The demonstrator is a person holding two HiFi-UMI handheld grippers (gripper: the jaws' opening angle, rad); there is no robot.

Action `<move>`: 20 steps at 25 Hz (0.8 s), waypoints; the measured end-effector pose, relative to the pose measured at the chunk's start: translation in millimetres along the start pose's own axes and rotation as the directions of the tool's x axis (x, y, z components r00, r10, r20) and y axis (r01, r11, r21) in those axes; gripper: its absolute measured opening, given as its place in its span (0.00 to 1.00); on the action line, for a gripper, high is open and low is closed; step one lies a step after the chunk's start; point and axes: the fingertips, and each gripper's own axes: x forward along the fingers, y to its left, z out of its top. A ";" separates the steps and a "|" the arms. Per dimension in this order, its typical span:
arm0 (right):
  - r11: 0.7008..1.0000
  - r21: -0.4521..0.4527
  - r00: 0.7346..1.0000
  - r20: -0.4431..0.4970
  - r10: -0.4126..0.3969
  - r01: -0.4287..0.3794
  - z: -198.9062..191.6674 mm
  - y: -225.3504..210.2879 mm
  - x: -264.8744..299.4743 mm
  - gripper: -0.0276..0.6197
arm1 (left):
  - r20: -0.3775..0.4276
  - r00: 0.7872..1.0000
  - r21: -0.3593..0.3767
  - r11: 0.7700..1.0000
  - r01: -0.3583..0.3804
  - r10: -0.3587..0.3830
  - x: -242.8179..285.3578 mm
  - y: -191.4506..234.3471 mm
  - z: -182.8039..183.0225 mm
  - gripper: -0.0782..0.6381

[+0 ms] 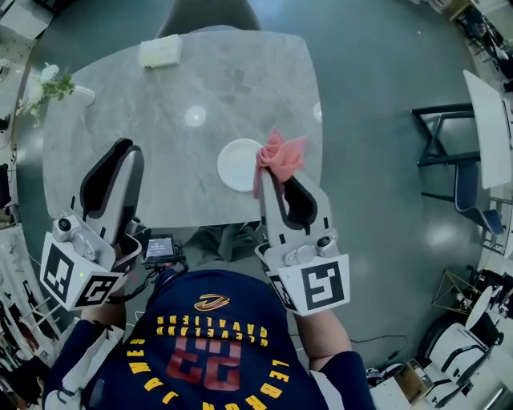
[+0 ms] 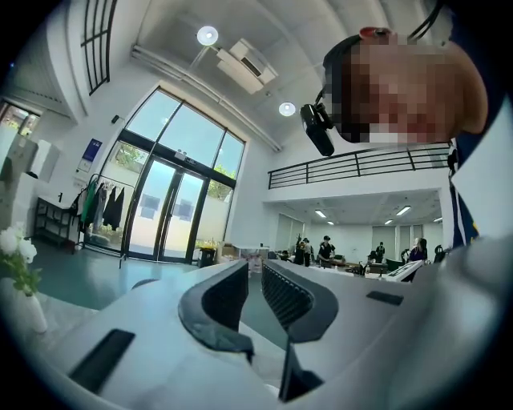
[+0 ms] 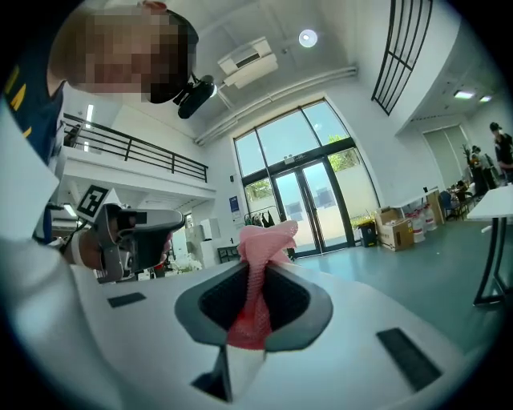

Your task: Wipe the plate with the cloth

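A small white plate lies on the grey marble table, near its front right edge. My right gripper is shut on a pink cloth, which bunches up above the fingertips and overlaps the plate's right edge in the head view. In the right gripper view the cloth stands pinched between the jaws of my right gripper, which points up into the room. My left gripper is held over the table's front left, also tilted upward. Nothing sits between the nearly touching jaws of my left gripper.
A folded white cloth lies at the table's far edge and a vase of white flowers stands at its far left corner. A grey chair is behind the table. A dark-framed chair stands on the floor to the right.
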 end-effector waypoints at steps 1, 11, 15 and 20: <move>1.000 -0.005 1.000 0.004 -0.005 0.005 0.7 -2.0 -0.6 0.11 | -0.009 1.000 -0.001 1.000 0.004 -0.004 2.3 -1.3 -3.2 0.19; 0.999 -0.034 1.000 0.006 -0.026 0.027 0.9 -14.0 -6.8 0.11 | -0.044 0.999 0.017 0.999 0.026 -0.026 15.0 -9.4 -20.3 0.19; 0.999 -0.048 1.000 0.010 -0.016 0.016 5.9 -14.4 -7.3 0.11 | -0.048 0.999 0.017 1.000 0.025 -0.025 18.5 -10.9 -20.3 0.19; 0.999 -0.048 1.000 0.010 -0.016 0.016 7.1 -15.4 -9.7 0.11 | -0.051 0.998 0.025 0.999 0.021 -0.020 18.6 -12.5 -20.7 0.19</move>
